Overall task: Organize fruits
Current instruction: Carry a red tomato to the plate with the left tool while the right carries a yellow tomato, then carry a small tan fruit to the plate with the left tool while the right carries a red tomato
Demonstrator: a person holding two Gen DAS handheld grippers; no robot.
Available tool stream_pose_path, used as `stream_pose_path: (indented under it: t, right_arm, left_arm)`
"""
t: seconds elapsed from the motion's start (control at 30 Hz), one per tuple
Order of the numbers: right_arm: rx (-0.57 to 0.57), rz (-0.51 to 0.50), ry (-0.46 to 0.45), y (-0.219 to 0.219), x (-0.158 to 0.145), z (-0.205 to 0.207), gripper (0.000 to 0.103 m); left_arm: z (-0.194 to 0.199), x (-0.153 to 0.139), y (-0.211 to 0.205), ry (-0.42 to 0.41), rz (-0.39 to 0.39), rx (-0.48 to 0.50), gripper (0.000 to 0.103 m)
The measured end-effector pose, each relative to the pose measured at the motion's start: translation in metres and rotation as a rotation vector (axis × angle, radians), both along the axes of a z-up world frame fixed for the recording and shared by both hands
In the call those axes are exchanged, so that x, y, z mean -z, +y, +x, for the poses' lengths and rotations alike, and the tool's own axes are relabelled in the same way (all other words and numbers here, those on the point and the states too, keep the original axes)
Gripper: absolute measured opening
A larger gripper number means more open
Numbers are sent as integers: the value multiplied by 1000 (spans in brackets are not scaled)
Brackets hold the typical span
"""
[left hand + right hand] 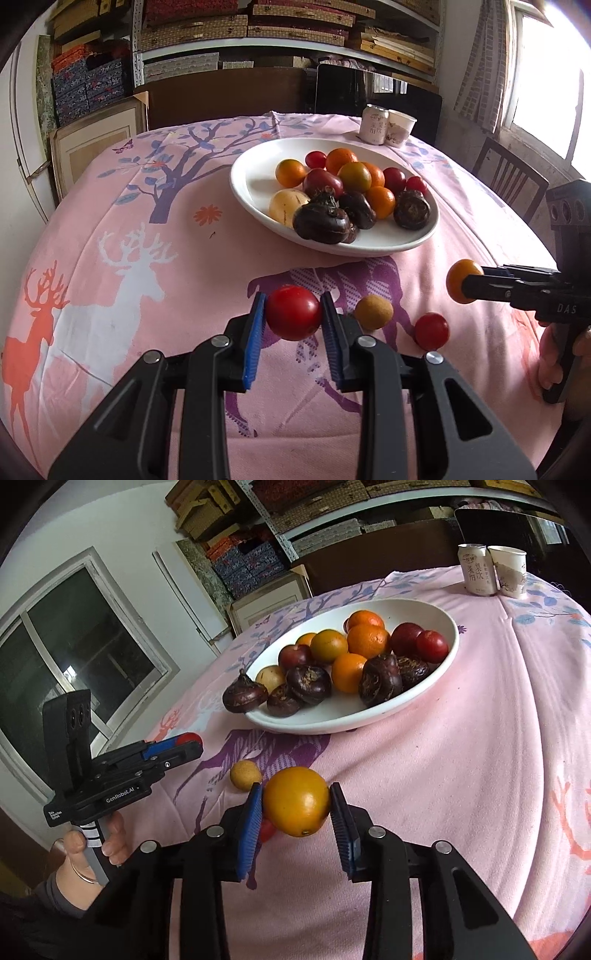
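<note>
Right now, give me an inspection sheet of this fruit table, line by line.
Surface: pink deer-print tablecloth.
Job's things: white plate piled with fruit; small yellow fruit and red tomato lie loose on the cloth.
Clutter: drink can and paper cup at the far edge.
Grippers: left gripper holds a red tomato; right gripper holds an orange fruit.
Cables: nothing seen.
Surroundings: shelves of boxes, wooden chair, window.
</note>
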State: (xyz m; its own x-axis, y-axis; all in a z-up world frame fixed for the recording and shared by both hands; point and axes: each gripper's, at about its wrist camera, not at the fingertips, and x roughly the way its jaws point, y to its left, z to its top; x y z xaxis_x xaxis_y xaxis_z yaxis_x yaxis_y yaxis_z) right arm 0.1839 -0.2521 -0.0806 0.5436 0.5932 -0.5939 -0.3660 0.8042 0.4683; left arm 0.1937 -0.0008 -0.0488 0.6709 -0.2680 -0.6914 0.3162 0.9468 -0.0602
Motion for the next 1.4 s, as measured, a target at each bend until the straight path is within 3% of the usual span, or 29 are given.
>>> stream_pose_path:
  t: [0.13, 0.4, 0.57, 0.6, 0.7, 0.73, 0.87, 0.97, 1.03, 1.23, 1.4]
  right_arm:
    - [49, 73, -3, -13, -10, 5, 37]
    - [126, 28, -25, -11, -55, 61, 37]
    - [184, -32, -17, -5, -59, 96, 37]
    - [193, -41, -9, -5, -57, 102, 37]
    - [216, -67, 12, -4, -51, 118, 41]
    - [226, -76, 5, -4, -51, 117, 44]
    - [225, -112, -62, -2, -63, 97, 51]
    - [216, -128, -102, -1, -73, 66, 58]
    - [142, -168, -123, 10, -72, 39, 61]
    - [-73, -369, -90, 60, -27, -19, 61]
    - [-79, -391, -55, 74, -8, -17, 60]
  left_arm:
    - [2, -12, -4, -8, -46, 21, 29]
    - [57, -54, -44, -31, -61, 44, 29]
    - [105, -57, -62, -14, -30, 13, 29]
    - [114, -55, -64, 2, -27, 5, 34]
    - [134, -48, -61, 28, -12, -62, 65]
    - [135, -47, -58, 33, -24, -72, 66]
    - [117, -53, -44, 21, -67, -62, 67]
    - [83, -57, -36, -14, -72, -40, 77]
    - [60, -54, -32, -31, -57, -32, 87]
    - [12, -8, -17, 40, 51, -60, 88]
    - [-1, 14, -4, 83, 55, -81, 88]
